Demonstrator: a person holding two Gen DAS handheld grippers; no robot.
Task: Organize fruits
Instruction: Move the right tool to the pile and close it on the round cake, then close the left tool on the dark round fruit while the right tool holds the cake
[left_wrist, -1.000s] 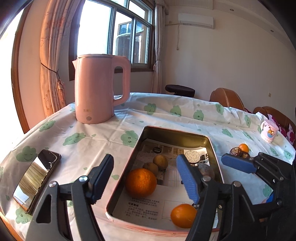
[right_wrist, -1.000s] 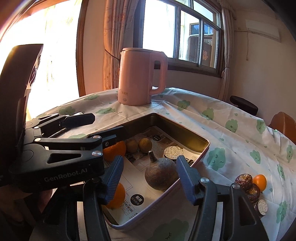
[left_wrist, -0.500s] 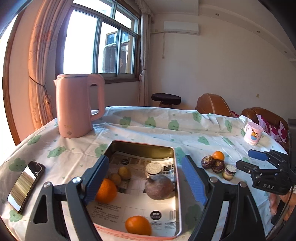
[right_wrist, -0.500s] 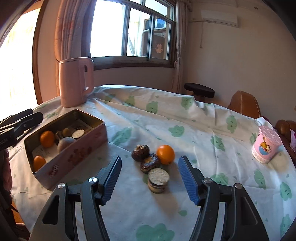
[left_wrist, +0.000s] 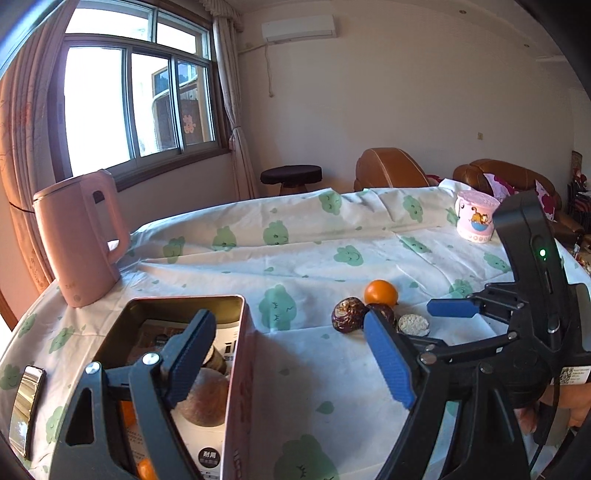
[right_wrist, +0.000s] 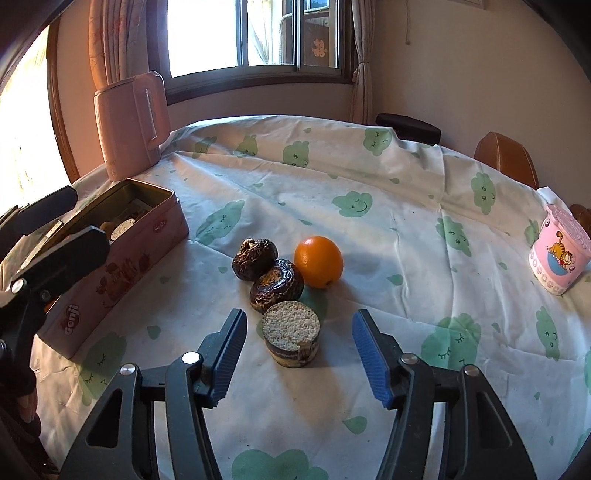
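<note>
Fingers (right_wrist: 365, 350) of right gripper (right_wrist: 297, 356) closing, tilted down, nothing clamped, near cut fruit (right_wrist: 291, 334)

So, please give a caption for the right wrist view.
Right gripper, jaws closing, nears a cut fruit beside an orange.

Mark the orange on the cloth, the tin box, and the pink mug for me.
orange (right_wrist: 318, 261): right wrist view, middle of its peel.
tin box (right_wrist: 122, 254): right wrist view, its pink side wall.
pink mug (right_wrist: 557, 254): right wrist view, on the cartoon print.
</note>
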